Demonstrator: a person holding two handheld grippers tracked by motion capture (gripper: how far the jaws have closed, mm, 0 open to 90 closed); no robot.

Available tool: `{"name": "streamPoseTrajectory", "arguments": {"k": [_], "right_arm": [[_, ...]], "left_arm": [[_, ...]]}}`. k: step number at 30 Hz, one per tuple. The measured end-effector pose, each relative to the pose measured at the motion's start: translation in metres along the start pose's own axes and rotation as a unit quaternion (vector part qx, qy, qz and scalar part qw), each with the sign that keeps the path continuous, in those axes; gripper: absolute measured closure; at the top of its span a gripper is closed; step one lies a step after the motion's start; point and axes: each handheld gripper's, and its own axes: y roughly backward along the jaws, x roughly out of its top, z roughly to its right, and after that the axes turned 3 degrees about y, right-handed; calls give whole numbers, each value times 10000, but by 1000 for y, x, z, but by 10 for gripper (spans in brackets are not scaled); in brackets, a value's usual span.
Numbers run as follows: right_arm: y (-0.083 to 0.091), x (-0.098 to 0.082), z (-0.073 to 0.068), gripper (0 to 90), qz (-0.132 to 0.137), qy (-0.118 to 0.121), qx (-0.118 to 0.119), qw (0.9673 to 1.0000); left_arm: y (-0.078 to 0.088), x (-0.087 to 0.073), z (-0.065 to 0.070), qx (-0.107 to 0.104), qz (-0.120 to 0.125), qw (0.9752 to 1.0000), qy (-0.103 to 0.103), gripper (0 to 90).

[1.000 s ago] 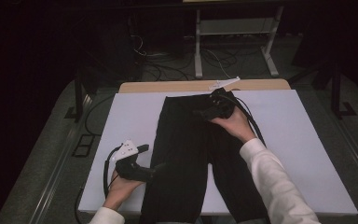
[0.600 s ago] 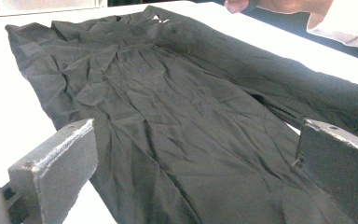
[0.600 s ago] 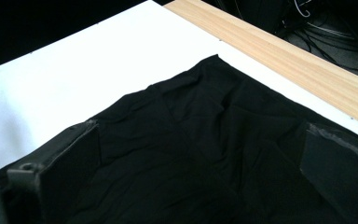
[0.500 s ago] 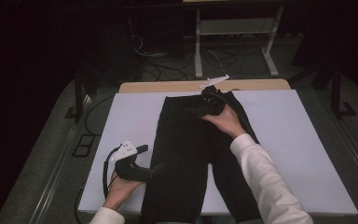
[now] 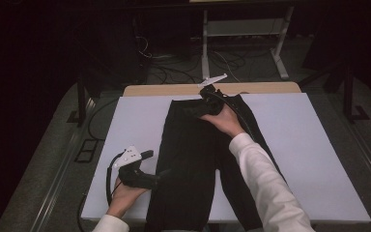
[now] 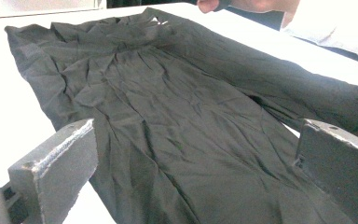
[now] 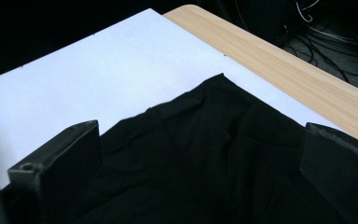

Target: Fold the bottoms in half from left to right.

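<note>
The right hand-held gripper [image 5: 200, 110] hovers with jaws wide apart over the far end of the black trousers [image 5: 198, 164], which lie flat along the white worktop [image 5: 309, 159]. The left hand-held gripper [image 5: 164, 175] is also open, at their near left edge. The cloth looks soft, light and limp, so an edge or hem seems the best hold.

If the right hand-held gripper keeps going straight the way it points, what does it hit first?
Probably the black trousers, whose far corner lies between its open jaws; beyond that, the white table.
</note>
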Motion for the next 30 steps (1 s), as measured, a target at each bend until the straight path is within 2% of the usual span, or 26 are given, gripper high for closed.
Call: {"name": "streamPoseTrajectory", "arguments": {"k": [13, 15, 25, 30], "right_arm": [[-30, 19, 0, 0, -2, -45, 19, 10000], [-34, 20, 0, 0, 23, -44, -33, 10000], [-60, 26, 0, 0, 2, -127, 26, 9999], [-73, 26, 0, 0, 105, -279, 57, 9995]], "left_arm": [[0, 1, -2, -42, 9, 10000, 1, 0], [0, 1, -2, -53, 2, 10000, -4, 0], [0, 1, -3, -77, 8, 10000, 25, 0], [0, 1, -3, -90, 8, 10000, 24, 0]]}}
